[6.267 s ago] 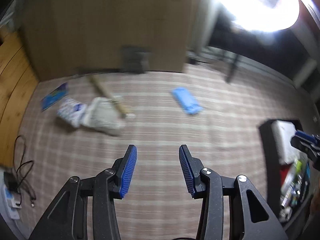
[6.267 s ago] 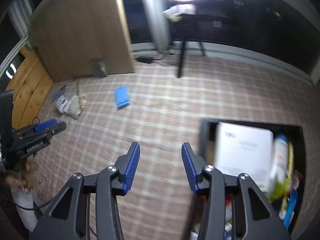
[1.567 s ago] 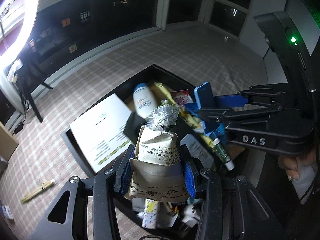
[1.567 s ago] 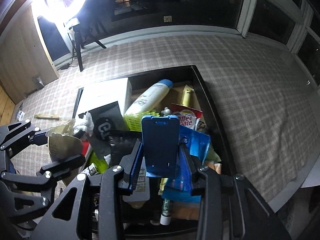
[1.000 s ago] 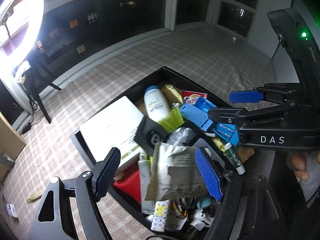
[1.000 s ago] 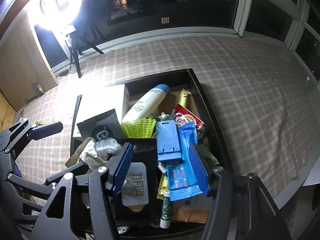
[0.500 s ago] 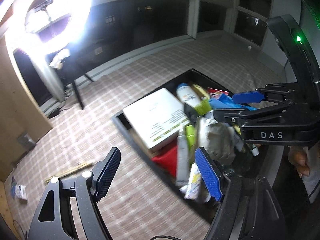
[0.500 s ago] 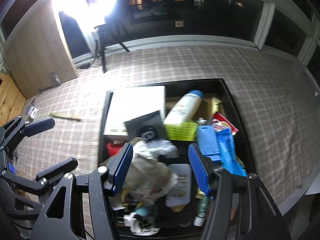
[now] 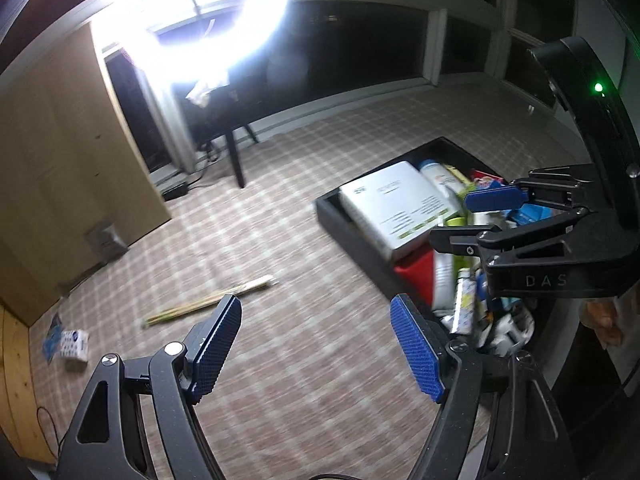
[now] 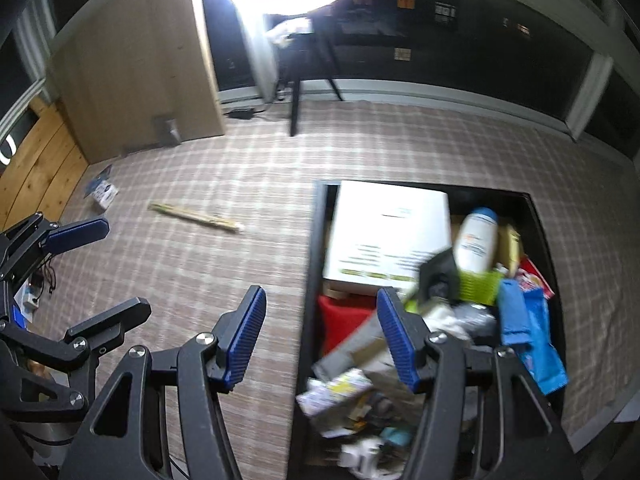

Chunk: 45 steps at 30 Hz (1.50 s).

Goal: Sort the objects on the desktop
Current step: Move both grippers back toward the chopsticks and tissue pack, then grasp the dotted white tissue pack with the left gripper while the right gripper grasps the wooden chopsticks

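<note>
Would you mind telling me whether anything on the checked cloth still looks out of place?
Yes. A pair of wrapped chopsticks lies loose on the cloth, well left of the black bin, and a small tissue pack sits at the far left edge. Everything else is piled in the bin.

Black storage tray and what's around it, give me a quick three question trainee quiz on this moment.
1. True or false: the left gripper is shut on a brown paper packet.
2. Which item lies outside the black storage tray? A. white lotion bottle B. pale wooden stick C. large white box
3. Fill in: the right gripper's jaws are ____.

Key: 1 false; 2 B; 3 open.
</note>
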Available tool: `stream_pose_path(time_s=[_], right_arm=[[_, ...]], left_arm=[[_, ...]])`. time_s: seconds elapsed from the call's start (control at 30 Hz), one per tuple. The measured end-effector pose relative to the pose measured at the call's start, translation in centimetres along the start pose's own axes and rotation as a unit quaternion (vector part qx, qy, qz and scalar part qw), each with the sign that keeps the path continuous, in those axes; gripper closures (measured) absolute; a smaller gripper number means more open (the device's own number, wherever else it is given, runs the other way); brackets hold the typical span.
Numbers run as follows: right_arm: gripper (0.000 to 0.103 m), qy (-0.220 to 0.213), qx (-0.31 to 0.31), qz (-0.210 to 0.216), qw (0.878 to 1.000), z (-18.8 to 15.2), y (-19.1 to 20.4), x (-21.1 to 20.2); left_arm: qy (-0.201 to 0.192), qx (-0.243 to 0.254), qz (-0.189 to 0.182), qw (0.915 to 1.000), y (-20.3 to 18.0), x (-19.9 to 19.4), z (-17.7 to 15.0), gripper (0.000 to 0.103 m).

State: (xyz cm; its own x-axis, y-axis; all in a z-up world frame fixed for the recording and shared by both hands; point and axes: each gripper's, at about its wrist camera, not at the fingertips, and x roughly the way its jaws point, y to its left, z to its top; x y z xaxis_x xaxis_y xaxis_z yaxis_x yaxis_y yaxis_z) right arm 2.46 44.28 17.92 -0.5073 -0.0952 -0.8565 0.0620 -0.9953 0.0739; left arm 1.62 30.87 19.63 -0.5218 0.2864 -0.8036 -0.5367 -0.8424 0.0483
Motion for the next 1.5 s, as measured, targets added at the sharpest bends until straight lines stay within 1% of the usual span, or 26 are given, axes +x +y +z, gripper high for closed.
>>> stream_pose_path(time_s=[0.27,0.43,0.57,0.7,0.77,0.87,1.03,1.07,1.2,1.33,1.37,1.5], right_arm=[[0.046,0.003,-0.035,0.015,0.999,2.1,5.6,1.5],[0.046,0.009,-0.060,0.024,0.998,3.2,8.7,3.2],[0.046,0.019,-0.080,0.028,0.996,3.9,10.6,5.0],[0.046,0.031,-0.103,0.029,0.994,4.9,12.3,7.2],[0.046,0.038,-0.112,0.031,0.992,5.4,13.1,8.4],[0.046,0.047,-0.130,0.033,0.990,6.3,14.2,10.2],[0.046,0.064,-0.163,0.031,0.984,7.5,16.0,13.1],[0.046,0.068,-0.169,0.031,0.983,7.7,16.4,13.7],[0.046,0.083,-0.200,0.034,0.976,8.3,18.0,16.0],[0.046,0.094,-0.233,0.027,0.967,8.6,19.5,18.2],[0.046,0.096,-0.238,0.028,0.966,8.6,19.8,18.6],[0.046,0.101,-0.260,0.027,0.960,8.9,20.8,20.2]], left_arm=[[0.003,-0.027,0.023,0.9994,4.7,-0.9,-1.9,0.028],[0.012,-0.050,0.041,0.9978,8.2,-0.9,-3.2,0.028],[0.025,-0.077,0.060,0.9949,11.7,-0.2,-4.4,0.028],[0.040,-0.118,0.080,0.9890,15.9,0.6,-5.8,0.028],[0.047,-0.142,0.093,0.9844,18.0,1.1,-6.6,0.028],[0.062,-0.182,0.108,0.9753,21.7,2.0,-7.8,0.028],[0.081,-0.236,0.126,0.9602,26.8,3.4,-9.5,0.028],[0.083,-0.242,0.129,0.9581,27.4,3.6,-9.8,0.028],[0.102,-0.282,0.131,0.9449,31.0,5.0,-11.0,0.028],[0.118,-0.331,0.126,0.9276,34.2,6.6,-11.7,0.028],[0.122,-0.343,0.129,0.9225,35.1,7.0,-11.8,0.028],[0.134,-0.368,0.144,0.9088,37.5,8.6,-11.3,0.028]])
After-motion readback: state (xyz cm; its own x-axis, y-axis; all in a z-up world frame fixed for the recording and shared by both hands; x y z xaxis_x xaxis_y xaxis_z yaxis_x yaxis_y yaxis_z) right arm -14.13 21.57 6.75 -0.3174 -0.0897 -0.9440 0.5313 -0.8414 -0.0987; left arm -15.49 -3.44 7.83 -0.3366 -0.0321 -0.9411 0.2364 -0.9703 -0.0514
